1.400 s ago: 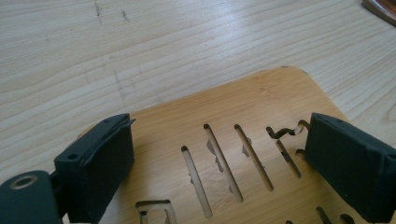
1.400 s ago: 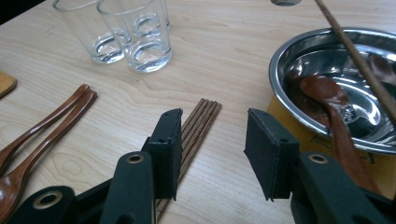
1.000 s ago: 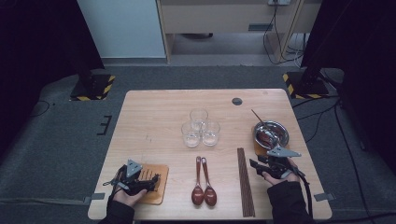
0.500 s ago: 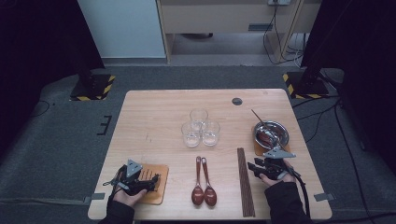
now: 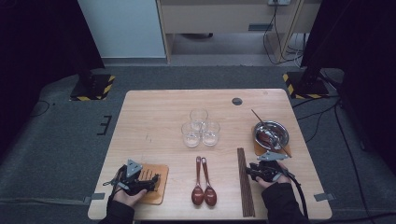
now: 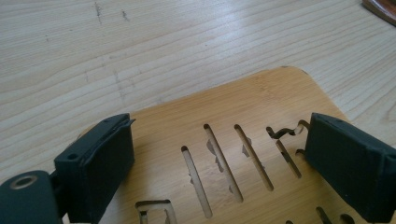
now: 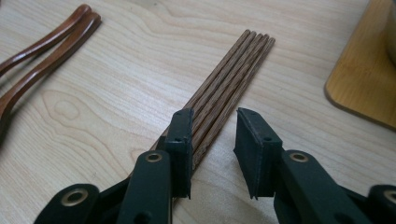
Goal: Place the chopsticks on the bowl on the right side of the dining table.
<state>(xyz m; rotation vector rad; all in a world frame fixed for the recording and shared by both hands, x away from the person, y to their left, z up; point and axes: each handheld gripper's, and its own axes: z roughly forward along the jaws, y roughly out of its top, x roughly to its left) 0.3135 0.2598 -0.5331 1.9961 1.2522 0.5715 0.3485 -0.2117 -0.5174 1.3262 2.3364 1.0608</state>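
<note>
Here, chopsticks (image 7: pixel 224 88) between spoons (image 7: pixel 44 46) and coaster (image 7: pixel 364 79)

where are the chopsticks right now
In the high view the chopsticks lie in a bundle at the table's front right, between the two spoons and the right gripper.

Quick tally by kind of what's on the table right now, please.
Clear drinking glasses: 3
Reddish-brown wooden spoons: 2
Slotted bamboo coasters: 2
Round metal bowl: 1
Bundle of dark wooden chopsticks: 1
Total: 9
</note>
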